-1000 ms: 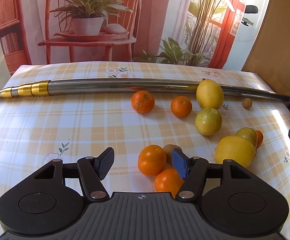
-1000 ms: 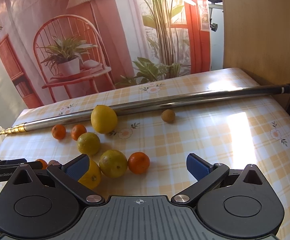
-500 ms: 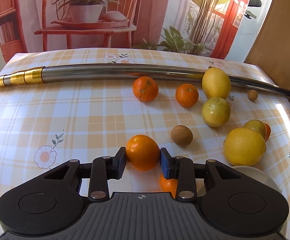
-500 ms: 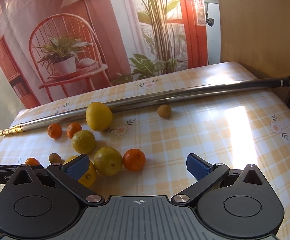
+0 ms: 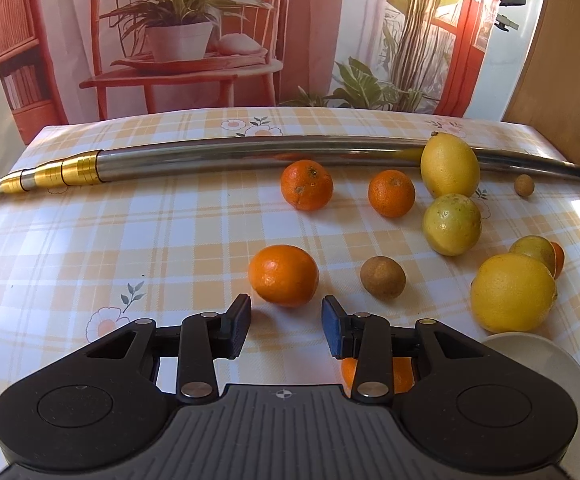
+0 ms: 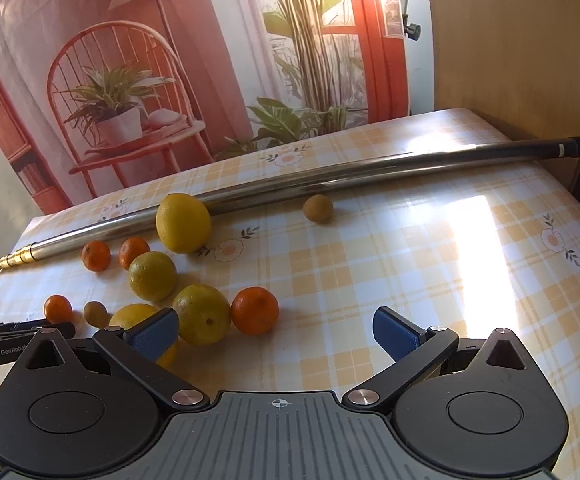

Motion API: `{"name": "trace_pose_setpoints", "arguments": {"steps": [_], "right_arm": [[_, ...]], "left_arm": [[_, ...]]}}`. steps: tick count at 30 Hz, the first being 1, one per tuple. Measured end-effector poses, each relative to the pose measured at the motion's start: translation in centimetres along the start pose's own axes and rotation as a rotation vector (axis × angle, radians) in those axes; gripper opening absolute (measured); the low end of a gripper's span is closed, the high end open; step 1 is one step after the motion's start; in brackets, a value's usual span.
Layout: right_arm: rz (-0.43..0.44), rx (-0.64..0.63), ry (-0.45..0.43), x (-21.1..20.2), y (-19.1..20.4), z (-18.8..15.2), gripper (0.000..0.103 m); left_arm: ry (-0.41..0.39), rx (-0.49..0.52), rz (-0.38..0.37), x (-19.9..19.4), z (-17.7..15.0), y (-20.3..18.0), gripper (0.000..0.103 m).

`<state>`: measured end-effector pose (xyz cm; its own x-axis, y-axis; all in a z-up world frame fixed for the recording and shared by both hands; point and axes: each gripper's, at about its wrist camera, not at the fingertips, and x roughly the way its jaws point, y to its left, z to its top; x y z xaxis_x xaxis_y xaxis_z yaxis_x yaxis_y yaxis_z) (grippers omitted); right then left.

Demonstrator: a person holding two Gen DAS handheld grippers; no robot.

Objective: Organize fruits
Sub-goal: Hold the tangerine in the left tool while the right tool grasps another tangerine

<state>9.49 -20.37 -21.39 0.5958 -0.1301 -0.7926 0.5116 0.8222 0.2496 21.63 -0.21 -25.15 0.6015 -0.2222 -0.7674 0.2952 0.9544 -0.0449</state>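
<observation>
An orange mandarin (image 5: 283, 275) rests on the checked tablecloth just beyond my left gripper (image 5: 285, 322), which is open and empty. A brown round fruit (image 5: 382, 278) lies to its right, and another mandarin (image 5: 374, 372) shows partly under the right finger. Two more mandarins (image 5: 307, 184) (image 5: 391, 193) and several yellow lemons (image 5: 449, 167) (image 5: 513, 292) lie further right. In the right wrist view my right gripper (image 6: 276, 330) is open over bare cloth, with a greenish lemon (image 6: 201, 314) and a mandarin (image 6: 255, 310) beyond its left finger.
A long steel pole (image 5: 258, 155) with a gold end lies across the far side of the table. A small brown fruit (image 6: 318, 208) sits by it. A white dish rim (image 5: 570, 364) shows at lower right of the left wrist view. A wooden panel (image 6: 510, 40) stands at the right.
My left gripper closed on the mandarin, carried it left away from the brown fruit, then let go and drew back. The right gripper stayed open, shifting only slightly.
</observation>
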Motion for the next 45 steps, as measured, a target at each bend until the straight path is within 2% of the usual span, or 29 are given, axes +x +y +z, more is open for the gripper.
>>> {"name": "trace_pose_setpoints", "arguments": {"steps": [10, 15, 19, 26, 29, 33, 36, 39, 44, 45], "right_arm": [[0.0, 0.001, 0.006, 0.2, -0.1, -0.1, 0.103], [-0.003, 0.0, 0.009, 0.3, -0.2, -0.1, 0.103], [-0.006, 0.002, 0.009, 0.4, -0.4, -0.2, 0.103], [-0.006, -0.017, -0.02, 0.9, -0.8, -0.8, 0.102], [-0.024, -0.05, -0.025, 1.3, -0.7, -1.1, 0.095], [-0.015, -0.082, -0.032, 1.8, -0.5, -1.6, 0.08], [-0.022, -0.156, -0.038, 2.6, 0.1, -2.0, 0.071], [-0.04, -0.257, -0.036, 3.7, 1.1, -2.2, 0.066], [-0.005, -0.371, -0.065, 4.7, 1.7, -2.1, 0.058], [0.007, -0.395, -0.059, 4.9, 1.7, -2.0, 0.053]], "left_arm": [[-0.024, -0.073, -0.055, -0.1, 0.5, 0.9, 0.041], [-0.038, -0.055, -0.033, 0.4, 0.6, 0.3, 0.041], [-0.054, -0.001, 0.005, 0.2, 0.5, -0.4, 0.041], [-0.088, 0.015, 0.013, -1.4, 0.0, -0.5, 0.041], [-0.102, 0.004, 0.006, -2.1, -0.1, -0.6, 0.041], [-0.11, -0.018, -0.007, -2.9, -0.3, -0.5, 0.041], [-0.111, -0.03, -0.023, -3.4, -0.6, -0.4, 0.041], [-0.107, -0.04, -0.054, -4.1, -0.9, -0.2, 0.041], [-0.101, -0.049, -0.107, -5.1, -1.9, -0.3, 0.041], [-0.099, -0.049, -0.111, -5.2, -2.1, -0.3, 0.041]]}}
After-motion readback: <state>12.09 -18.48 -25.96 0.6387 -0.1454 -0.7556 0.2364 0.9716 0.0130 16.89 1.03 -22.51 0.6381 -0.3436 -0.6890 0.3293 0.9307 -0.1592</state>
